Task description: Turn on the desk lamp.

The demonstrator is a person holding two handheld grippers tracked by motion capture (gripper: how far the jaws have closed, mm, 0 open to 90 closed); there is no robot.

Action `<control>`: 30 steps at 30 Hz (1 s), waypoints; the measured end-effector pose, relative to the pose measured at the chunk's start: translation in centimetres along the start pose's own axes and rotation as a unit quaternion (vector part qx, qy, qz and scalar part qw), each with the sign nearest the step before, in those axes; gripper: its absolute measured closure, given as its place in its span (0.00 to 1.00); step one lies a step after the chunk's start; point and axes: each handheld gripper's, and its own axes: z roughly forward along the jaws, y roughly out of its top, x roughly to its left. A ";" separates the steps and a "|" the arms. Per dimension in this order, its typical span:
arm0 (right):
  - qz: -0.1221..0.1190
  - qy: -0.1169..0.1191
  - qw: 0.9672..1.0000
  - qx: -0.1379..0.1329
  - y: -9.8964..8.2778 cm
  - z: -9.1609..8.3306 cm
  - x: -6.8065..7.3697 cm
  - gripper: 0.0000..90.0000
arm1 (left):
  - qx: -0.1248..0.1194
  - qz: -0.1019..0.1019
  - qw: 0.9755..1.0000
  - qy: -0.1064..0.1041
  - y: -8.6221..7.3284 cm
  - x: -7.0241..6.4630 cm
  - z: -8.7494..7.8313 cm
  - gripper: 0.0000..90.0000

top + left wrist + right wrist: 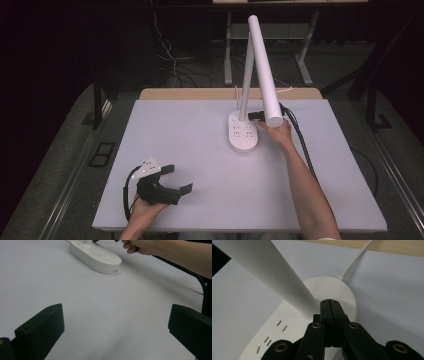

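white plastic makes up the desk lamp (243, 132), whose oval base with socket slots sits on the grey table (200, 150) toward the far right. its stem (247, 80) rises from the base's far end. the right gripper (257, 116) is at the foot of that stem, its 2 jaws pressed together with nothing between them, tips over the base. the left gripper (172, 179) rests near the table's front-left corner, well apart from the lamp, jaws spread wide over bare tabletop.
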 end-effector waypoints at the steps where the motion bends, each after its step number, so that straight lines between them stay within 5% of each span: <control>1: -0.001 -0.002 1.000 0.003 0.0 0.0 0.1 1.00 | 0.000 0.000 1.000 0.001 0.0 0.0 0.0 0.00; 18: 0.017 -0.002 1.000 -0.012 -0.6 0.0 -0.2 1.00 | -0.003 -0.001 1.000 0.004 0.0 0.0 0.0 0.00; 23: 0.032 0.023 0.999 -0.013 -0.6 0.1 -0.2 1.00 | -0.001 -0.002 1.000 0.005 0.0 0.1 0.0 0.00; 30: 0.015 0.005 1.000 -0.012 -0.4 0.3 0.5 1.00 | -0.003 -0.002 1.000 0.006 0.0 0.1 -0.1 0.00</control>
